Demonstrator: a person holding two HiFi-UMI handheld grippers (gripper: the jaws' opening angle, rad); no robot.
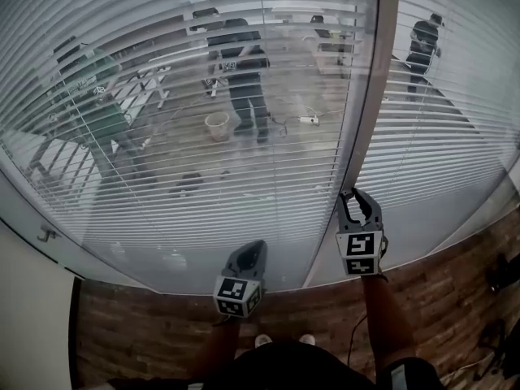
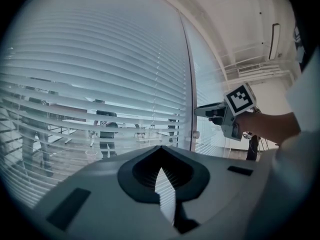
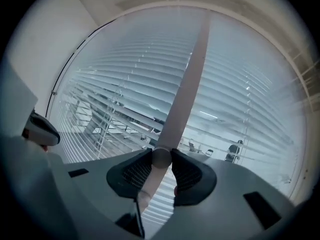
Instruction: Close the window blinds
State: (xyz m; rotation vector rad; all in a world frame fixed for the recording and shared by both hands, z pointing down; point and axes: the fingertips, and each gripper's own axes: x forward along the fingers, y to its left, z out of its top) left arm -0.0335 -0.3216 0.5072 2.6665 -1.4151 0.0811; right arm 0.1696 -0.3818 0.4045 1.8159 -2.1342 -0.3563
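1. The window blinds [image 1: 162, 161] are spread from 9 to 3 o'clock in the head view. Their slats are tilted partly open, so a person [image 1: 242, 71] and a bucket [image 1: 217, 125] are seen through them.
2. The left gripper [image 1: 250, 249] is held at 6 o'clock, near the blinds. Its jaws are pressed together and nothing is between them.
3. The right gripper [image 1: 358, 195] is held at 4 o'clock, against the window post [image 1: 380, 80]. A round knob [image 3: 161, 157] on this post is pinched by its jaws.
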